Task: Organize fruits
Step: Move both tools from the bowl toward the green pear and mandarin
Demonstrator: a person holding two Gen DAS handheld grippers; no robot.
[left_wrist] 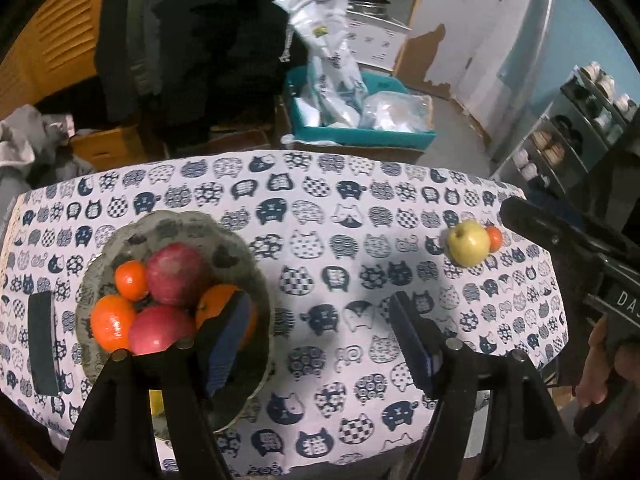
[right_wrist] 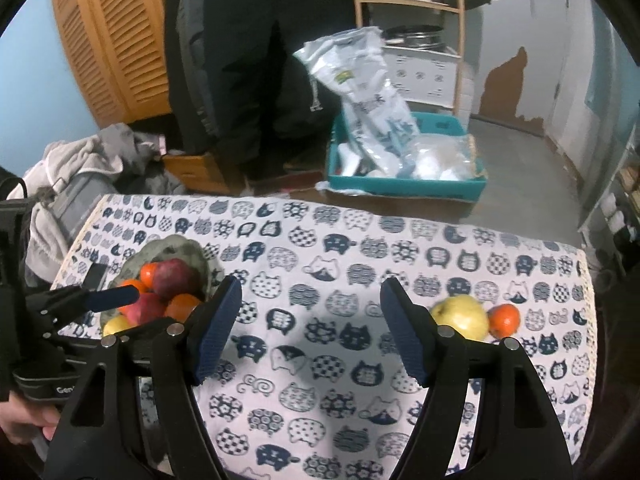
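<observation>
A grey-green bowl (left_wrist: 236, 240) at the table's left holds red apples (left_wrist: 176, 268), several oranges (left_wrist: 130, 280) and a yellow fruit (right_wrist: 116, 325). A yellow-green apple (left_wrist: 468, 243) and a small orange (left_wrist: 495, 238) touch each other on the cloth at the right; both show in the right wrist view, the apple (right_wrist: 460, 316) and the orange (right_wrist: 504, 320). My left gripper (left_wrist: 320, 332) is open and empty, its left finger over the bowl's right side. My right gripper (right_wrist: 310, 324) is open and empty above the cloth, the apple just right of its right finger.
The table (left_wrist: 320, 208) wears a white cloth with navy cat prints. A dark phone-like slab (left_wrist: 42, 344) lies left of the bowl. Behind the table stand a person in dark clothes (right_wrist: 256, 60), a teal bin of bags (right_wrist: 404, 160), a wooden shelf and a clothes pile (right_wrist: 80, 172).
</observation>
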